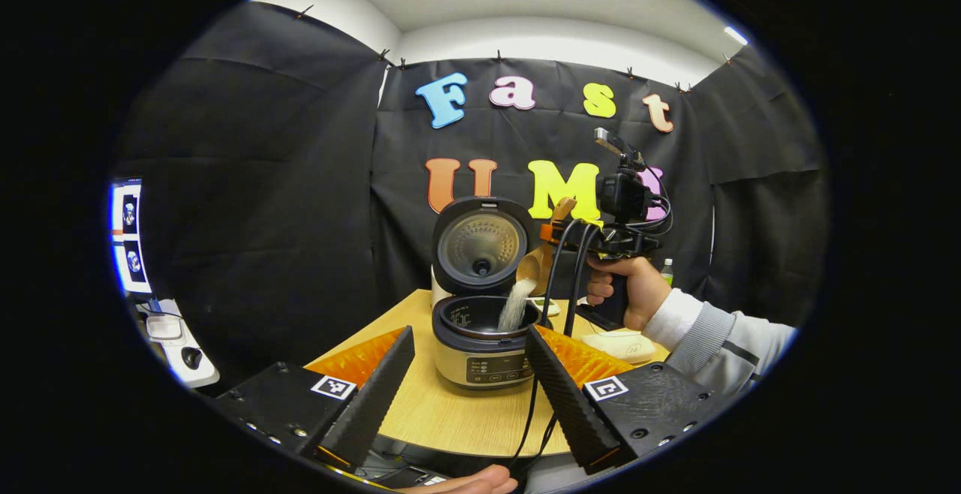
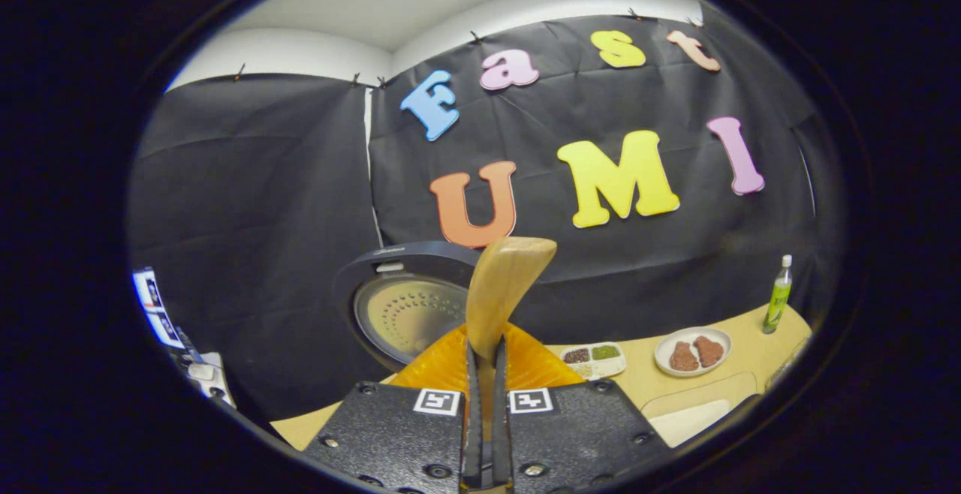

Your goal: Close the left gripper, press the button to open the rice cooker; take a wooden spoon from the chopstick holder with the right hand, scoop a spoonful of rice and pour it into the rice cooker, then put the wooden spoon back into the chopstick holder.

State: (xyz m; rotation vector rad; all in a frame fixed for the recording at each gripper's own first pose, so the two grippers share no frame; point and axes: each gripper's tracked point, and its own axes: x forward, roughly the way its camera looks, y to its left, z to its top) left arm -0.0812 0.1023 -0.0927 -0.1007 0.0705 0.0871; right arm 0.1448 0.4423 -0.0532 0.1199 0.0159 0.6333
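R gripper (image 2: 484,374) jaws clamp wooden spoon (image 2: 501,291), tipping rice (image 1: 516,305) into open rice cooker (image 1: 480,344); L gripper (image 1: 469,374) jaws wide.

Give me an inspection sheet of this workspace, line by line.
Surface: round wooden table.
Job's things: rice cooker with lid up; wooden spoon tipped over the pot, rice pouring in.
Clutter: plate of brown food, sectioned dish, green bottle, pale board.
Grippers: left gripper open, low before the cooker; right gripper shut on the spoon's handle.
Cables: black cables hang from the right gripper, crossing the cooker's side.
Surroundings: black cloth wall; monitor at the left.
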